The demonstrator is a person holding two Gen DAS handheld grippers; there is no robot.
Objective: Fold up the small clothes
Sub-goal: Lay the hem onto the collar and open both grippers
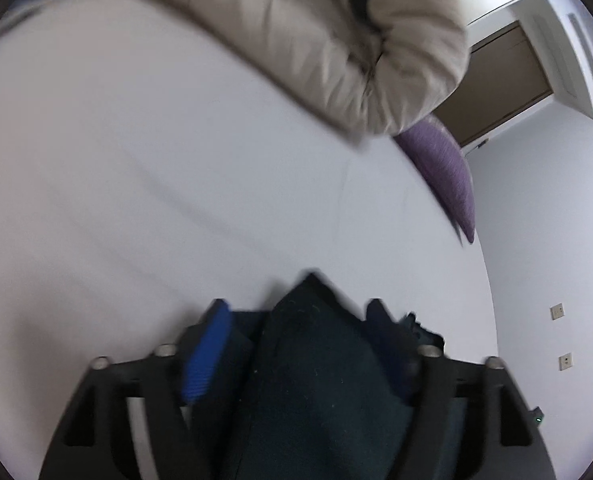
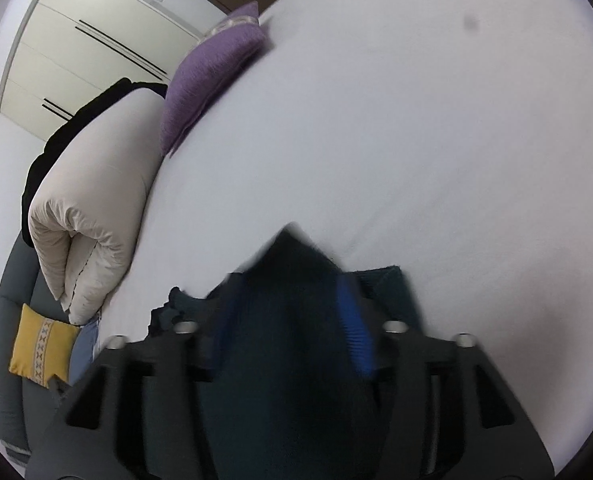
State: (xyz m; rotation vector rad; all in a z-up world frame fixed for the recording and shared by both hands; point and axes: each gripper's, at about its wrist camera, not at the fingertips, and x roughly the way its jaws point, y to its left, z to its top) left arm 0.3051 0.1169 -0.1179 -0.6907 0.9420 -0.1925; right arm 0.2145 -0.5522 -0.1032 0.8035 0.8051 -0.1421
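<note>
White bed sheet (image 1: 176,180) serves as the folding surface. Left gripper (image 1: 296,320) and right gripper (image 2: 292,300) each clamp the dark garment (image 1: 316,360), probably holding it above the sheet to spread it for folding.

bed (image 2: 376,120) – white sheet | on it – beige duvet (image 2: 92,208), purple cushion (image 2: 204,76)

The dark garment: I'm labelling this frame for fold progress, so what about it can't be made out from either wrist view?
- Left wrist view: the dark garment is blurred and bunched between the left claw fingers; its type and fold state are unreadable, and the lower part is cut off by the frame edge.
- Right wrist view: the right claw covers the cloth; only a blurred peak shows above the white bed sheet.
</note>
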